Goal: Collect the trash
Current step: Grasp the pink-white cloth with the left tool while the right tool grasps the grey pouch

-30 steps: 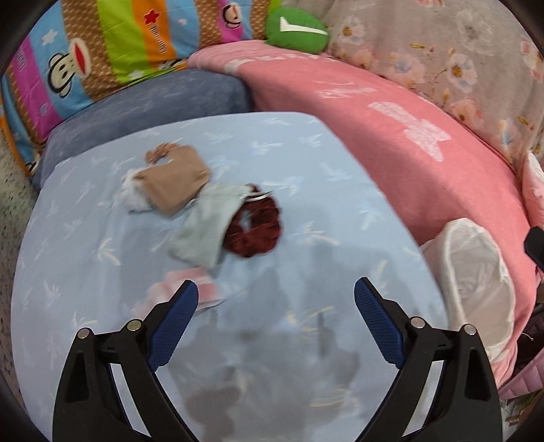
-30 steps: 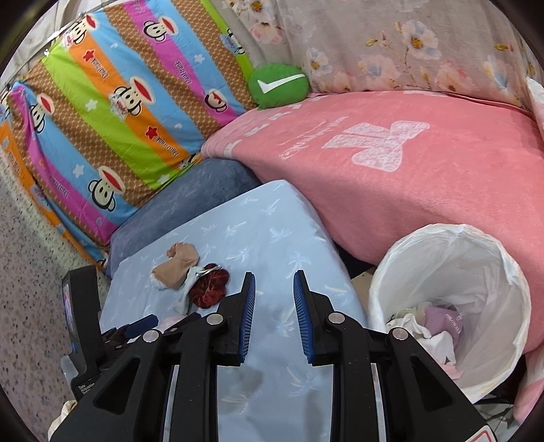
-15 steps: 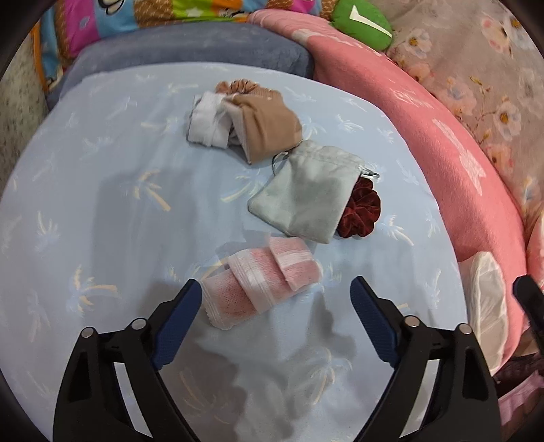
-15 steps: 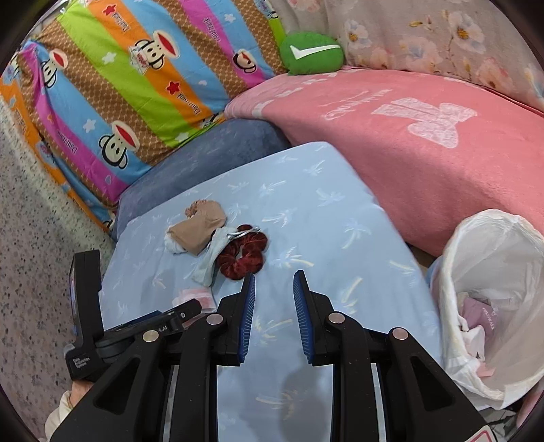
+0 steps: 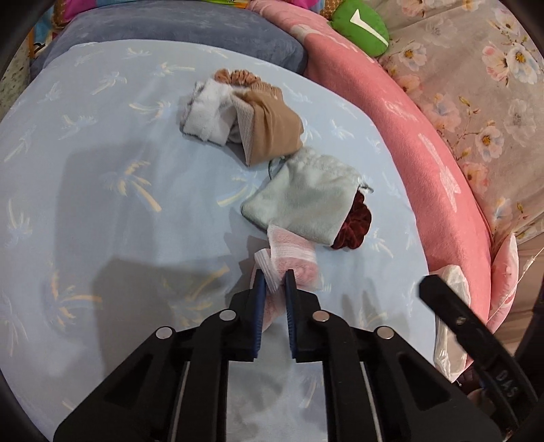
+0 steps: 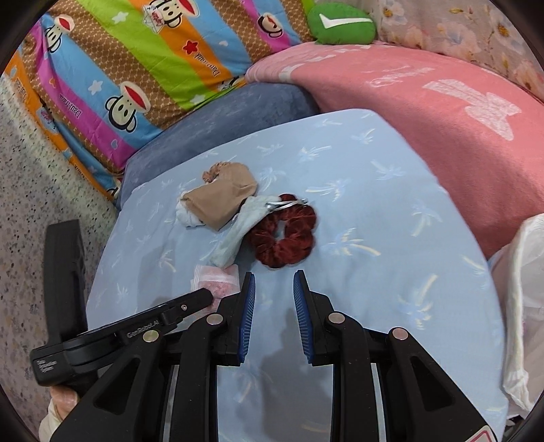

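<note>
My left gripper (image 5: 273, 282) is shut on a pink and white cloth roll (image 5: 295, 261), which lies on the light blue sheet (image 5: 102, 204). The roll also shows in the right wrist view (image 6: 217, 280), with the left gripper's body over its near end. Just beyond lie a pale green pouch (image 5: 302, 204), a dark red scrunchie (image 5: 353, 227) and a tan and white cloth bundle (image 5: 251, 125). My right gripper (image 6: 273, 289) hovers over the sheet, jaws a little apart and empty, just short of the scrunchie (image 6: 285, 238).
A white trash bag (image 6: 520, 306) stands at the sheet's right edge. A pink blanket (image 6: 442, 102) and a grey-blue cushion (image 6: 221, 119) border the far side. A striped monkey-print quilt (image 6: 136, 51) and a green pillow (image 6: 340, 23) lie behind. Speckled floor is at the left.
My left gripper has moved forward and closed on the pink roll. My right gripper has moved closer to the scrunchie and its jaws have parted slightly.
</note>
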A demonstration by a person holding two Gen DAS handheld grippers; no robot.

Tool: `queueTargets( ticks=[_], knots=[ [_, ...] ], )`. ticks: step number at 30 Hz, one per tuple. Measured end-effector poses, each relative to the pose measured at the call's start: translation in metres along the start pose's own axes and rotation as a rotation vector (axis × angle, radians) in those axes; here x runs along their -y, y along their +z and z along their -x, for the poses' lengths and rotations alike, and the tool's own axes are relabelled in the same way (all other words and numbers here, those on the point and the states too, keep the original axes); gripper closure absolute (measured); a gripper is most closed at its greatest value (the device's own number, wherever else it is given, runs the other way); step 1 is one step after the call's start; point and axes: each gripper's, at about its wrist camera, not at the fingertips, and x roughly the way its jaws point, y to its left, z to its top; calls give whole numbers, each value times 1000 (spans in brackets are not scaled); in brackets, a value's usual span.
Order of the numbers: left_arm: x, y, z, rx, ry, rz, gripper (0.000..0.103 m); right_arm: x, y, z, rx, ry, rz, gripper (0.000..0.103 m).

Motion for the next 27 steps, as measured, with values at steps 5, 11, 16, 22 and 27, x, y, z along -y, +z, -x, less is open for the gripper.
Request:
queueTargets(
  ticks=[5, 11, 16, 22, 27],
  knots=[
    [-8, 13, 9, 31, 30, -10, 93, -13, 8, -29, -43, 48, -8, 79],
    [-14, 26, 11, 57, 70, -27, 93, -22, 19, -64, -104, 138, -73, 79],
    [-13, 33, 7, 58, 94, -51, 93, -28, 28, -83, -123, 183, -114, 79],
    [-22, 35, 8, 58, 114, -54, 93, -19, 32, -88, -134, 251, -196, 70],
    [-28, 36, 7, 58, 112, -41, 93, -9, 31, -83, -124, 280, -259, 62]
  ],
)
